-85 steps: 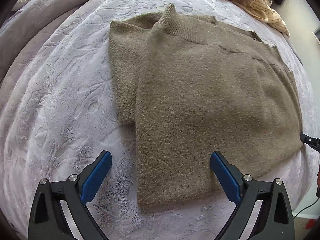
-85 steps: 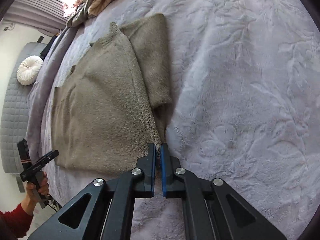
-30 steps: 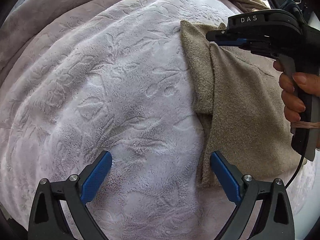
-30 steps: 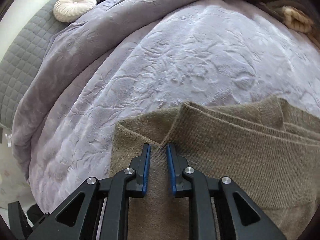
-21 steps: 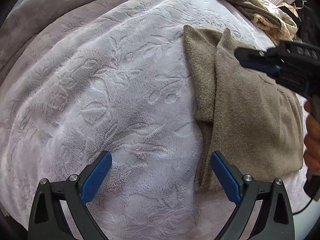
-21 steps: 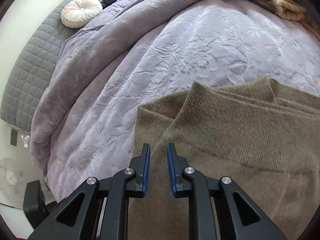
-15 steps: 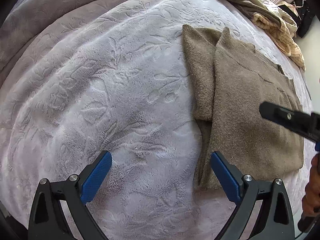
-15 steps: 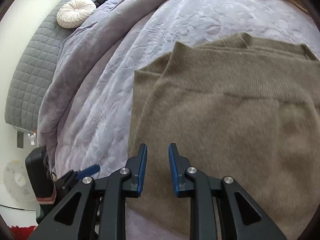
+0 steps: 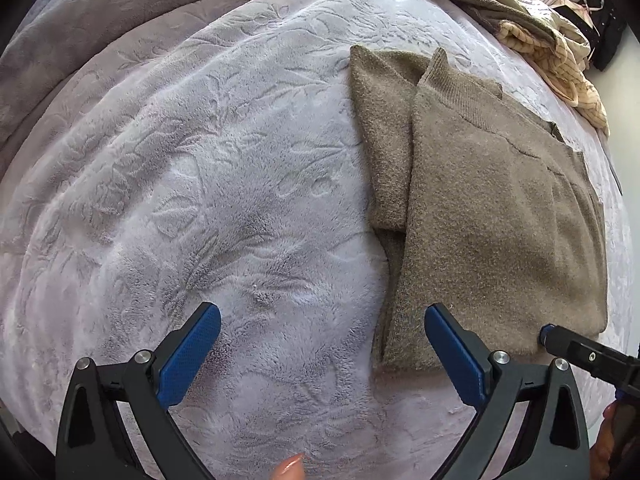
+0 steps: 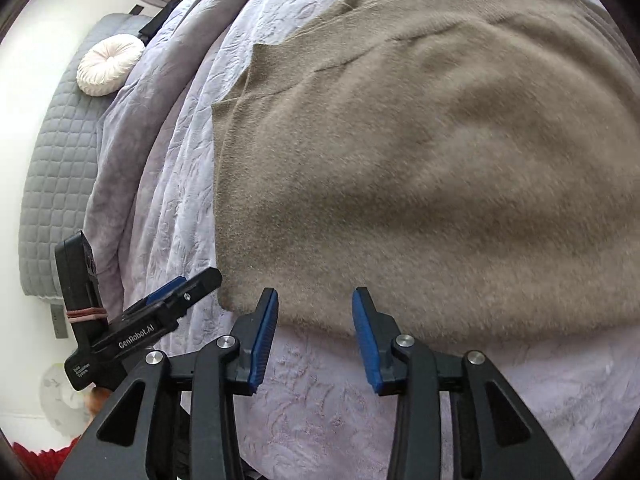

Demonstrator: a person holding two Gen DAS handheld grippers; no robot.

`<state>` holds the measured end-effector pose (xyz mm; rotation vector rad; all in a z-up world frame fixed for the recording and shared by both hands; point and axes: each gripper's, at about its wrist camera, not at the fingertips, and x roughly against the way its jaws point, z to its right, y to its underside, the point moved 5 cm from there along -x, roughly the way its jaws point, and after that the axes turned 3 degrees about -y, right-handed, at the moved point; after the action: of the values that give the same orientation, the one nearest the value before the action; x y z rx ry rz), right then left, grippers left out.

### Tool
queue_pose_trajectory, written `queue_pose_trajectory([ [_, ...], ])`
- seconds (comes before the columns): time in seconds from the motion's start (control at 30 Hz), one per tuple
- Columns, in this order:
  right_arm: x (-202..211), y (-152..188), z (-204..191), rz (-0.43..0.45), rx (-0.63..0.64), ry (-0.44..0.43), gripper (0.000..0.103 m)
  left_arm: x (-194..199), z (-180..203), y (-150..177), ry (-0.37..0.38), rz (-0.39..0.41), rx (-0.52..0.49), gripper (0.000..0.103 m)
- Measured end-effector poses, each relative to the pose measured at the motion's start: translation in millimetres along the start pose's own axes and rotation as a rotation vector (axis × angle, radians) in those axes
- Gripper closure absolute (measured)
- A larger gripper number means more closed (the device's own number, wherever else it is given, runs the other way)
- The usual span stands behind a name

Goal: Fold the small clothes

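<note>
The brown sweater (image 9: 492, 208) lies on the bed (image 9: 200, 184), one side folded in; more folds remain. The left gripper (image 9: 320, 344) is wide open; the right gripper (image 10: 314, 336) has just been opening, nothing between its jaws

Both wrist cameras look steeply down from close above the embossed lilac plush bedspread (image 9: 224, 184). The left faces its bare part; the right, the near hem of the folded taupe knitted sweater (image 10: 400, 168), which both share.
</note>
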<state>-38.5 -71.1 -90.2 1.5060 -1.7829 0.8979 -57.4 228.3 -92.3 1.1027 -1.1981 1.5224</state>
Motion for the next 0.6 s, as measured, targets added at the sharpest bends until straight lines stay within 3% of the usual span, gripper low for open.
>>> queue_pose_trajectory([
  [0.1, 2.5, 7.4, 4.4, 0.006, -0.033, -0.031, 0.050, -0.3, -0.8, 0.2, 0.003, -0.020, -0.001, 0.001],
  [0.2, 3.3, 17.4, 10.1, 0.010, -0.074, -0.068, 0.050, -10.2, -2.8, 4.0, 0.018, -0.081, 0.028, 0.001],
  [0.37, -2.3, 34.9, 20.5, 0.008, -0.167, -0.150, 0.050, -10.4, -17.2, 7.6, 0.039, -0.103, 0.090, 0.001],
  [0.6, -27.7, 35.0, 35.9, 0.094, -0.376, -0.317, 0.050, -0.2, -28.6, 0.8, 0.158, -0.101, 0.154, 0.001],
])
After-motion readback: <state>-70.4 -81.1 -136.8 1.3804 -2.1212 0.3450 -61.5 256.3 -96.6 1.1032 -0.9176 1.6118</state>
